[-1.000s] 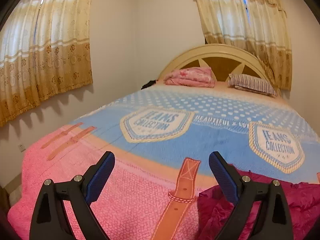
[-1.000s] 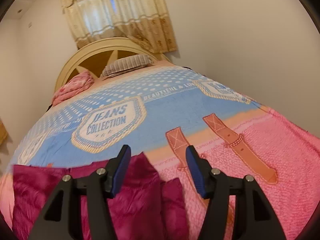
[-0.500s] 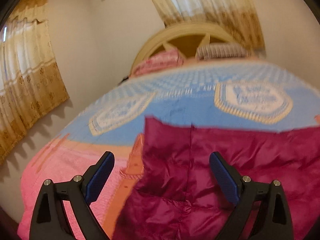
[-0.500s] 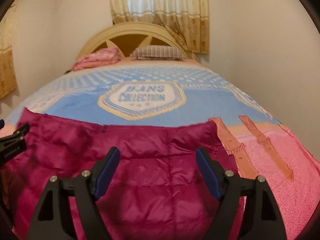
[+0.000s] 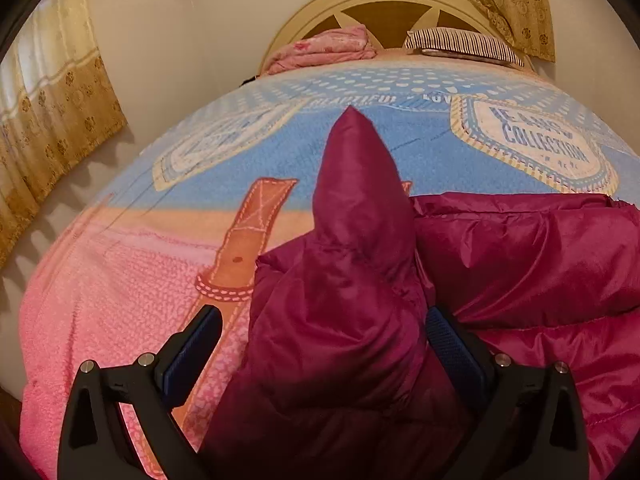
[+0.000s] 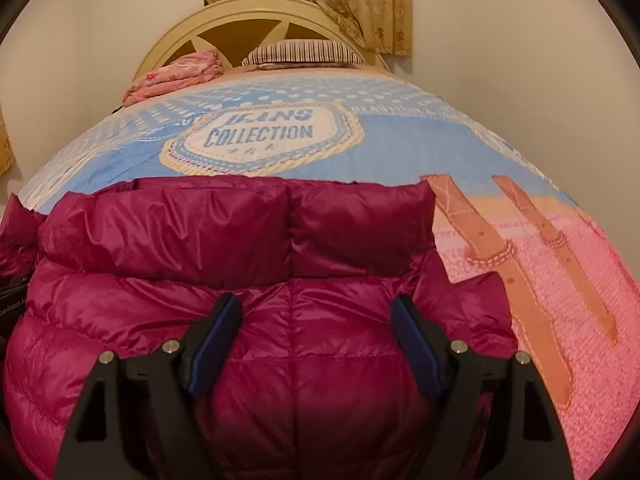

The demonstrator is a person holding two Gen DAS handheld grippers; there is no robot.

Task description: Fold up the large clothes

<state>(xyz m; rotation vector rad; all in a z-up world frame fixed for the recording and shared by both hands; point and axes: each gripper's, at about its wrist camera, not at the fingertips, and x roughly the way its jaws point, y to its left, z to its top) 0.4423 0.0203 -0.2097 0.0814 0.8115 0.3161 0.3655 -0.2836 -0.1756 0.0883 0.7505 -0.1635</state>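
Observation:
A magenta quilted puffer jacket (image 6: 248, 280) lies on the bed's pink and blue blanket (image 6: 400, 148). In the left wrist view a raised peak of the jacket (image 5: 356, 216), probably a sleeve, stands up between the jaws of my left gripper (image 5: 320, 340). The jaws are wide apart and I cannot tell whether the pads touch the fabric. My right gripper (image 6: 316, 340) is open, low over the jacket's middle, with its collar band (image 6: 240, 220) just ahead. The jacket's near edge is hidden under both grippers.
The bed (image 5: 120, 280) fills both views, with a cream headboard (image 6: 248, 20), a striped pillow (image 6: 304, 52) and a folded pink blanket (image 6: 176, 76) at its far end. Walls and curtains (image 5: 48, 112) stand close on both sides.
Both grippers have come down and forward over the jacket. The left gripper swung right, and a jacket peak now stands between its jaws. Both stayed open.

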